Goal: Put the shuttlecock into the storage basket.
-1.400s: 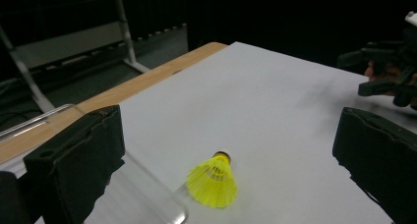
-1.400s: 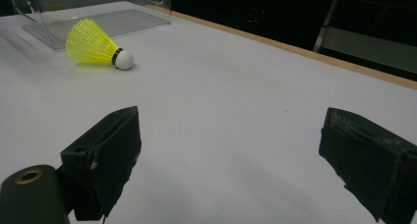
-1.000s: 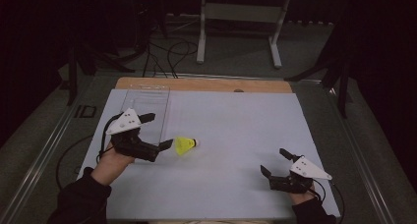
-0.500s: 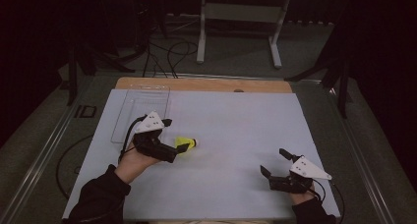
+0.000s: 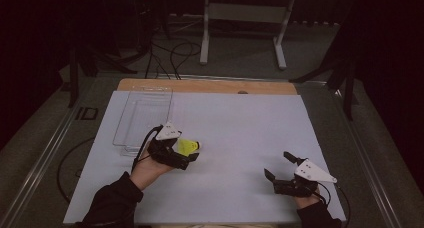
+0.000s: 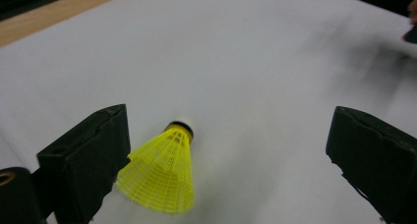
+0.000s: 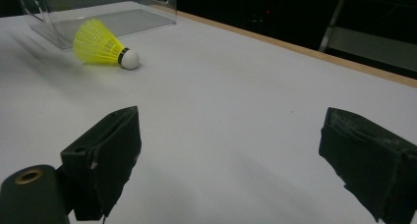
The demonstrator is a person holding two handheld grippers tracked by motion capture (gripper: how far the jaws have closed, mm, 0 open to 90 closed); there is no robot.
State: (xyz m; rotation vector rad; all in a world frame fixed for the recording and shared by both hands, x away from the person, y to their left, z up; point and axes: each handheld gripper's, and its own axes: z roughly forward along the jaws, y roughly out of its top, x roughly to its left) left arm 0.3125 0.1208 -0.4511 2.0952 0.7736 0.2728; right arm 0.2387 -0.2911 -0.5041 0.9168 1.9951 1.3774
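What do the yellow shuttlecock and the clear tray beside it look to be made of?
The shuttlecock has a moulded yellow mesh skirt, most likely nylon or similar plastic judging by the regular grid of holes, and a matte white rounded tip behind a dark band; that could be foam or cork. The tray looks like rigid transparent plastic: glossy walls you can see the table through, with bright edges.

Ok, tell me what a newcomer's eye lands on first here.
The bright yellow shuttlecock lying on the white table cover, between the open jaws of the left tool. Behind it a clear plastic box stands at the cover's far left, and the right tool rests open at the near right.
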